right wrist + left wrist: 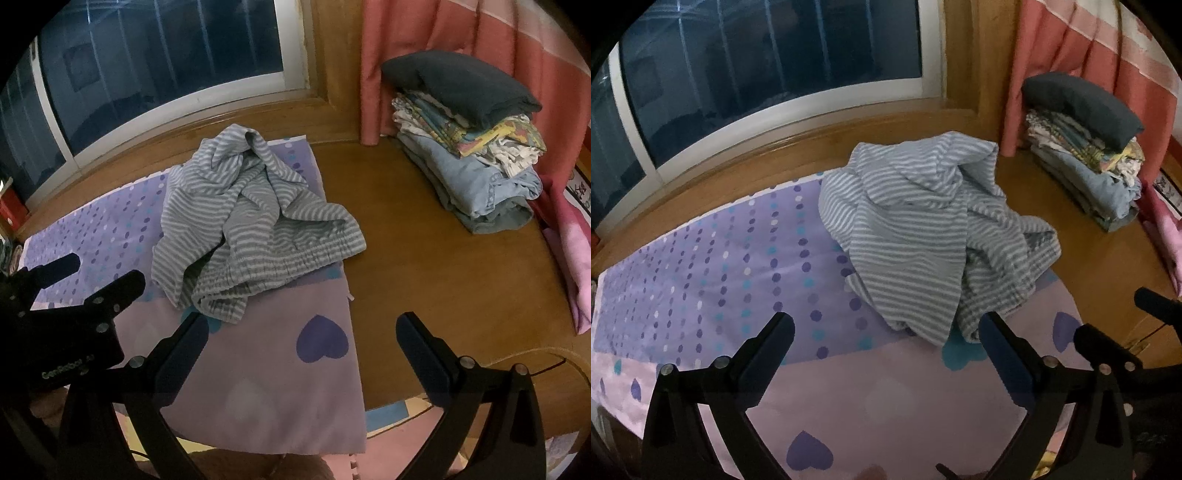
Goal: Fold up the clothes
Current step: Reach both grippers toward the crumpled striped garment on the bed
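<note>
A striped garment (923, 236) lies in a crumpled heap on a purple cloth (701, 280) with dots and hearts. The garment is grey with white stripes, and nothing has hold of it. In the right wrist view its stretchy waistband sits on the side near the bare wood. The cloth is spread on a wooden bench (443, 280) under a dark window (757, 74).

The left gripper (886, 354) hangs just in front of the heap. Its fingers (768, 354) are spread wide, with nothing between them. One finger tip looks very close to the near edge of the garment, but I cannot tell if it touches.

The right gripper (303, 350) is beside it, over the cloth's edge and the bare wood. Its fingers (424, 350) are spread wide too, and hold nothing.

Far back on the right stands a neat stack of folded clothes (472, 147), well apart from the heap. A dark folded piece is on top. A pink curtain (443, 44) hangs behind the stack.
</note>
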`<state>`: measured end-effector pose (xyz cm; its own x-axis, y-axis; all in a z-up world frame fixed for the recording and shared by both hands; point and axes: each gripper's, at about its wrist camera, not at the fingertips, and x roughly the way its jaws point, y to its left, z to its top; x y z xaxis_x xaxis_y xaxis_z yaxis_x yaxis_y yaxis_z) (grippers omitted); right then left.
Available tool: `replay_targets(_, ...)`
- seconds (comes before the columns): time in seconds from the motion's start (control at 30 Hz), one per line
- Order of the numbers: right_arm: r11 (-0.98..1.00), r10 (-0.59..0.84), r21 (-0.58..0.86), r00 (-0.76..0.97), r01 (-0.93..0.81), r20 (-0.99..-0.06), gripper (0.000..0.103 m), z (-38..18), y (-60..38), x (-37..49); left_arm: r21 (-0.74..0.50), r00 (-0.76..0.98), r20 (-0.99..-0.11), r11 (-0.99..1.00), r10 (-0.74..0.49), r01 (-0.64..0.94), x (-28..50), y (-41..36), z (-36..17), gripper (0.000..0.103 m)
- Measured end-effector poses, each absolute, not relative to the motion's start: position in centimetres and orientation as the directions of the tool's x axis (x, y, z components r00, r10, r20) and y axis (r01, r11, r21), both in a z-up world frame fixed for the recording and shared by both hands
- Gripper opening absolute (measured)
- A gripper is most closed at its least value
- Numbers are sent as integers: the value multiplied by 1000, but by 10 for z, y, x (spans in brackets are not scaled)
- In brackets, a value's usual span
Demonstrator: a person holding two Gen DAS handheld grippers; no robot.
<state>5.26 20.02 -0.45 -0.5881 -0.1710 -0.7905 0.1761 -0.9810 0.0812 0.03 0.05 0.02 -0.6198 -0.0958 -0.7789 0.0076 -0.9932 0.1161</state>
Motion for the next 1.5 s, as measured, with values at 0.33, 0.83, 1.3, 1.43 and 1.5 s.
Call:
replay_targets(0.33,-982,-164,73,-595,174,-787,103,-2,201,46,-59,-595,-803,-998,34,22,7,-17,-1,99)
replay_targets(0.83,-973,-207,100,-586,210,-783,103,-4,201,23,-31,-634,-773,-998,-15,60,-8,-19,7,99)
replay_targets(1.3,-921,-271,69,-506,382,-819,103,-30,178,-47,29,-572,-820,-1000,-25,3,-71,-16,-29,99)
replay_targets(1.43,-906,-294,83,-473,416,-831,103,-41,171,-70,4,-550,-835,-1000,-5,2,-79,-15,-43,99)
replay_targets(1.5,-902,-303,98,-453,421,-838,103,-47,171,-81,-3,-543,-840,-1000,1,2,-82,-14,-48,97)
